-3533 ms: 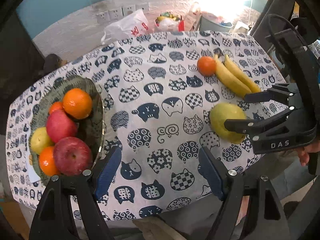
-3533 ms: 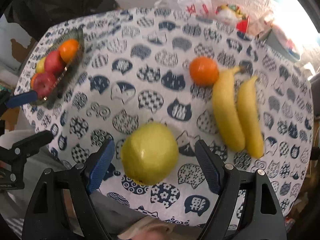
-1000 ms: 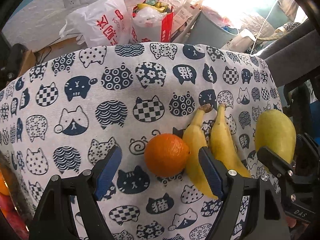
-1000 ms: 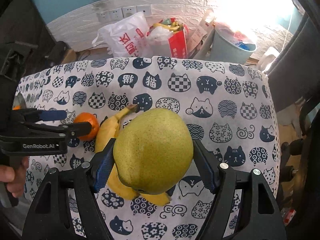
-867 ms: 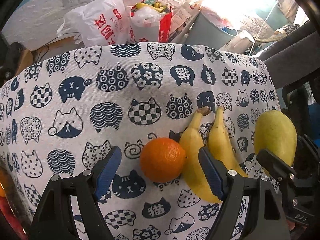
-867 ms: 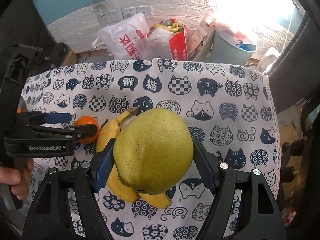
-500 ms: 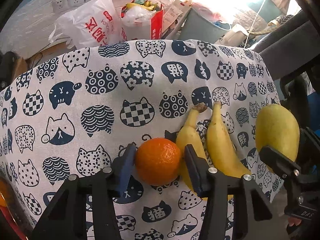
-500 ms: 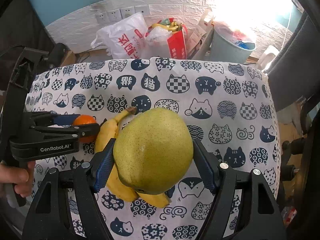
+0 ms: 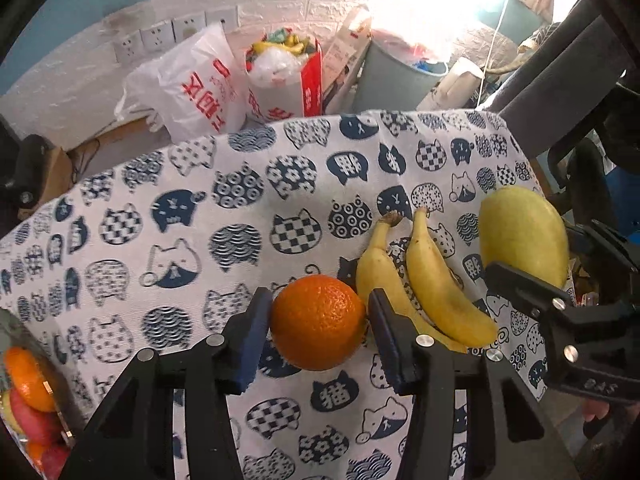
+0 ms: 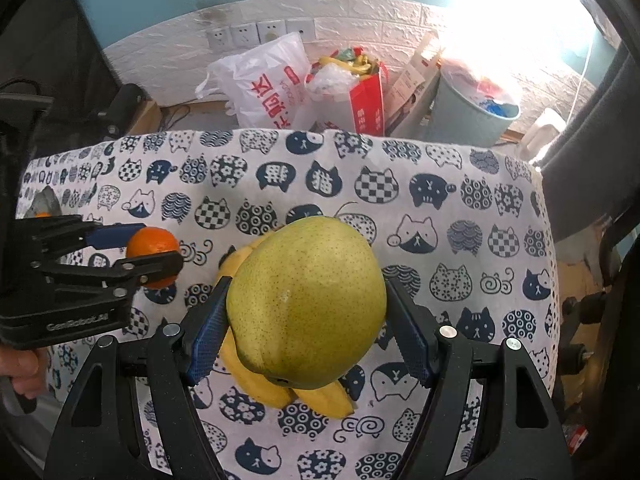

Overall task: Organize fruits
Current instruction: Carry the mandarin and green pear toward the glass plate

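Left gripper point(image 9: 318, 322) grasps orange point(image 9: 318, 322); right gripper point(image 10: 306, 308) grasps pear point(image 10: 306, 300); bowl point(image 9: 60, 412) holds apples, oranges

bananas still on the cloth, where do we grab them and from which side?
Judging by their pose, take the bananas across the thick middle, coming from above with the jaws crosswise. They lie flat on the tablecloth, side by side and touching, so one jaw goes on each outer flank. The stem ends are thin and would slip. Both grippers are full now: left gripper on the orange, right gripper on the pear.
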{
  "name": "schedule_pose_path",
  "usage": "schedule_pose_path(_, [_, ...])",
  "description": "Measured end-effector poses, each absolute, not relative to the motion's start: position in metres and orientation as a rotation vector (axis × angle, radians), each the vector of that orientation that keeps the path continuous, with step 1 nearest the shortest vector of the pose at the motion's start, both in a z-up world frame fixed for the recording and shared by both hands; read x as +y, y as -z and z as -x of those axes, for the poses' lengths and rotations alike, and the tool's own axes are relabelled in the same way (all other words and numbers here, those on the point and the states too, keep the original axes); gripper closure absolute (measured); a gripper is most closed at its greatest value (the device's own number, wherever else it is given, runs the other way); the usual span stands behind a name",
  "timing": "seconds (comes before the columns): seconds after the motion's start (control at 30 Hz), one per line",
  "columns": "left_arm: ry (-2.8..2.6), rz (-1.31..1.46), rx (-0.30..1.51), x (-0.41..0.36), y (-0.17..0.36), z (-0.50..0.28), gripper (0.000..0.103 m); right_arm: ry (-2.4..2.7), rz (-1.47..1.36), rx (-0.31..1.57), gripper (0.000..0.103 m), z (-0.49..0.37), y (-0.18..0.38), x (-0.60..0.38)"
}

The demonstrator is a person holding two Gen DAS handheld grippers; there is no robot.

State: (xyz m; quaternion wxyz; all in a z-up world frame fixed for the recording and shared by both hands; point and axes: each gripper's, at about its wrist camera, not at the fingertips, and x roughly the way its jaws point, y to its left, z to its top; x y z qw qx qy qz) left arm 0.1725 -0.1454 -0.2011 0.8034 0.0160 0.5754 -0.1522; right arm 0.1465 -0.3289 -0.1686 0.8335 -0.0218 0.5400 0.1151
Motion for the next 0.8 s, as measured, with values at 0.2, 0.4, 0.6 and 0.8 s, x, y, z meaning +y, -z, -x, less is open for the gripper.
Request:
schedule_pose_path(0.2, [0.323,-0.056,1.191,-0.136,0.179,-0.156,0.052,-0.265,0.070,1.110,0.029,-0.146,0.154,-0.314])
schedule_pose_path(0.4, [0.328,-0.061,1.161,-0.125,0.162,-0.139,0.052,-0.290,0.081,1.087,0.029,-0.142,0.140,-0.300])
schedule_pose_path(0.6, [0.307,-0.033,1.149,-0.102,0.150,-0.127,0.052,-0.329,0.103,1.064,0.029,-0.138,0.127,-0.279])
schedule_pose_path(0.8, [0.263,0.006,1.127,-0.069,0.138,-0.115,0.052,-0.373,0.124,1.054,0.029,-0.134,0.120,-0.252])
